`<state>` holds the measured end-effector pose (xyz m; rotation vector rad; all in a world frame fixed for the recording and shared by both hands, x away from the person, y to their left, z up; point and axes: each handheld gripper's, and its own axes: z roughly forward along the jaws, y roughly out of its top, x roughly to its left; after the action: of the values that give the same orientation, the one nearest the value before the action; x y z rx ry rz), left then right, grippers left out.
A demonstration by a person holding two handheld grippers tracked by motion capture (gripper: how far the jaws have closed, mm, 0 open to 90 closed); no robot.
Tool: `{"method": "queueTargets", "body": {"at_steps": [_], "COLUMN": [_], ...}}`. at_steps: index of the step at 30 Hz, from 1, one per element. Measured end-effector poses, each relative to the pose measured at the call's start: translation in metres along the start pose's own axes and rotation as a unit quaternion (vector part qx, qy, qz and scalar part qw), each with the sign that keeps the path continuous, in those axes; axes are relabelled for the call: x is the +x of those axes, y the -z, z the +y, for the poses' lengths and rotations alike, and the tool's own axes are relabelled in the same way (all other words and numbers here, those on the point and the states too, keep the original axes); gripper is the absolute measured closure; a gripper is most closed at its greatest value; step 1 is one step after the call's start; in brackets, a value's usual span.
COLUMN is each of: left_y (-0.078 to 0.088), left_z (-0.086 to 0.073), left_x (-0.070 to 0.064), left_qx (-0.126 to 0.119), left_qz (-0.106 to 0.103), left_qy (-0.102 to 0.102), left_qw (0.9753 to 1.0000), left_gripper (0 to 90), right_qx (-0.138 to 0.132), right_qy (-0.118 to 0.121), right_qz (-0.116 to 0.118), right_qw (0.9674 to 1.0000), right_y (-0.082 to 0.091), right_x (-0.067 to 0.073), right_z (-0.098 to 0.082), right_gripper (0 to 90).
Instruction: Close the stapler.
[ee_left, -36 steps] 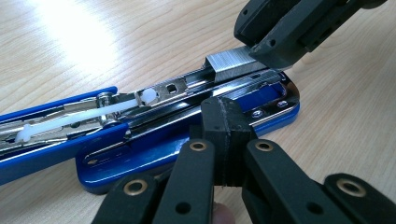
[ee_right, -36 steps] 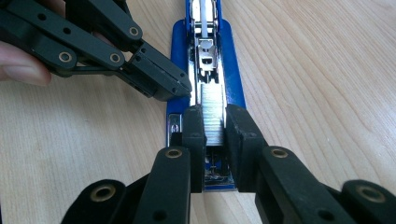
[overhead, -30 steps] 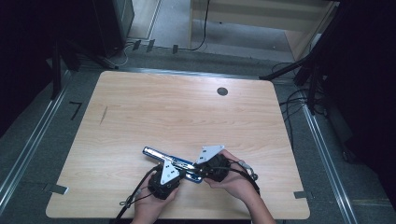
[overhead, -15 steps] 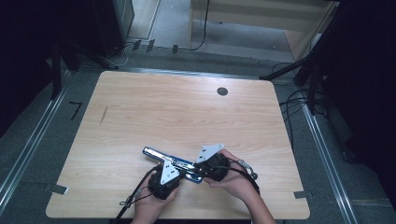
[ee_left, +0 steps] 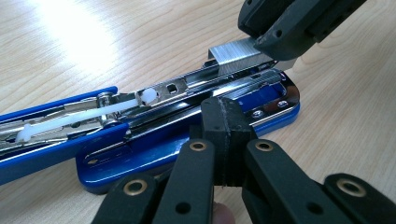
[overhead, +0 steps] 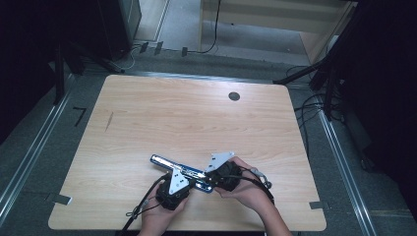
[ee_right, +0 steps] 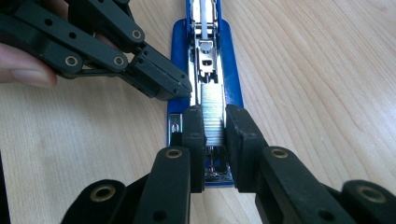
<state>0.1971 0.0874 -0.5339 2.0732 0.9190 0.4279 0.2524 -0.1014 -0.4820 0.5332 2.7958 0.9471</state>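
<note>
A blue stapler (overhead: 169, 164) lies opened flat near the table's front edge, its metal magazine (ee_right: 205, 60) and white pusher (ee_left: 148, 96) exposed. My right gripper (ee_right: 214, 123) is shut on a silver strip of staples (ee_right: 213, 109), held over the front end of the magazine; the left gripper view shows that strip (ee_left: 236, 53) under the right gripper's jaws. My left gripper (ee_left: 229, 135) is shut with nothing between its fingers, its tip pressed against the side of the stapler's blue base (ee_left: 187, 149). From above, both grippers (overhead: 189, 181) (overhead: 207, 183) meet at the stapler's near end.
The wooden table (overhead: 196, 118) has a round cable hole (overhead: 234, 96) at the back right. A person's hands (overhead: 248, 189) hold both grippers at the front edge. Cables (overhead: 314, 105) lie on the floor to the right.
</note>
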Motion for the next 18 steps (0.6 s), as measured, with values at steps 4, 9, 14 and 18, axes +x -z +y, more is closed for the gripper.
{"method": "queueTargets", "body": {"at_steps": [4,9,14,18], "left_y": [0.0,0.0001,0.0001,0.0001], "left_z": [0.0,0.0,0.0,0.0], "left_x": [-0.0001,0.0003,0.0002,0.0001], "left_qx": [0.0,0.001,0.001,0.0], "left_qz": [0.001,0.0,0.0,0.0], "left_qy": [0.0,0.0,0.0,0.0], "left_qw": [1.0,1.0,1.0,1.0], "left_gripper": [90.0,90.0,90.0,90.0], "right_qx": [0.009,0.025,0.042,0.045], "right_qy": [-0.006,-0.005,0.004,0.0], "right_qz": [0.0,0.002,0.0,-0.002], "right_qw": [0.9999,0.9997,0.9991,0.999], "right_y": [0.0005,0.0009,-0.0017,-0.0021], "right_x": [-0.0011,-0.0018,-0.0006,-0.0004], "right_z": [0.0024,0.0057,0.0088,0.0102], "right_gripper": [79.8,79.8,79.8,79.8]}}
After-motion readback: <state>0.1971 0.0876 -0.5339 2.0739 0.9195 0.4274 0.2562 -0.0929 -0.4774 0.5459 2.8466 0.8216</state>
